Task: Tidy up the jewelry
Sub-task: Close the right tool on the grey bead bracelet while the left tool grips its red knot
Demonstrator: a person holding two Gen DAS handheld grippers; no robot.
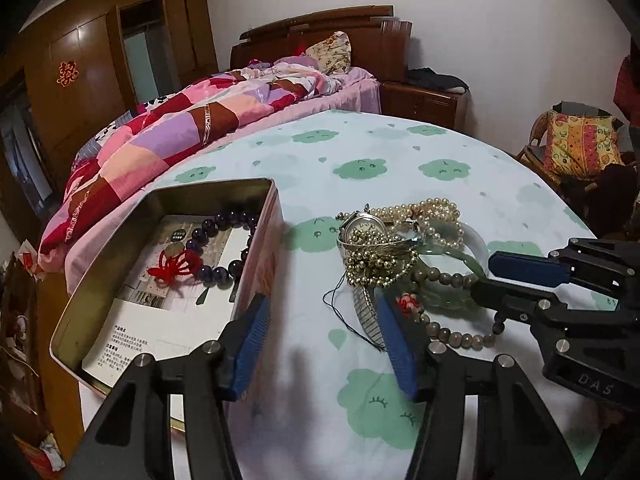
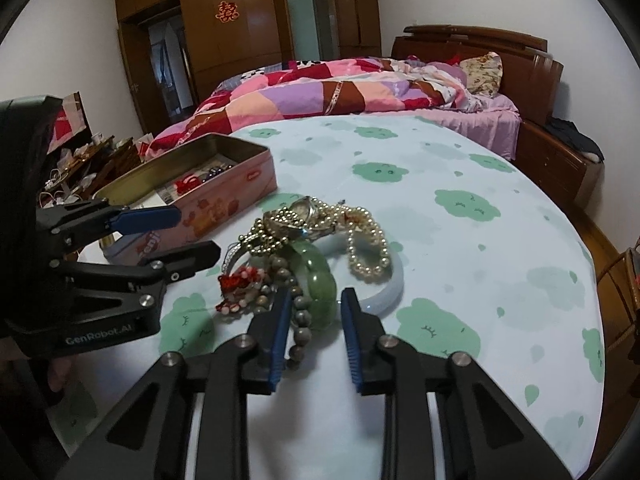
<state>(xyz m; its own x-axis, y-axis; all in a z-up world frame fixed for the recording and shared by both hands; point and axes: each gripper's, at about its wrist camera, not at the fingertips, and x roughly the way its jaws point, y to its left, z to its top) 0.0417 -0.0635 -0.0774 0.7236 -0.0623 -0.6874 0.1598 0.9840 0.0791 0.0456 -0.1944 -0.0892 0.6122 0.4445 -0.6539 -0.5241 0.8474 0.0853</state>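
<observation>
I am holding both grippers low over the table (image 1: 400, 152), which is wearing a pale cloth with green clouds. Farthest left, the open tin (image 1: 264, 216) is sitting with its pink side facing the pile; inside it a dark purple bead bracelet (image 1: 224, 248) and a red knot charm (image 1: 176, 266) are lying on a printed sheet. My left gripper (image 1: 320, 332) is hovering just right of the tin, its jaws standing apart with only bare cloth between them; the right blue pad is lying close to a watch's metal strap (image 1: 366, 312), though I cannot tell whether it is touching.

In the middle the jewelry heap is resting: a watch (image 2: 304, 210) on top, gold beads (image 2: 272, 232), pearl strands (image 2: 366, 252), a small red-and-white charm (image 2: 236, 284), a brown bead string (image 2: 300, 320), a green bangle (image 2: 320, 284) and a pale bluish bangle (image 2: 388, 292).

My right gripper (image 2: 316, 336) is reaching into the heap's near edge, its jaws narrowed but still apart, straddling the green bangle and the brown beads without visibly pressing on them.
</observation>
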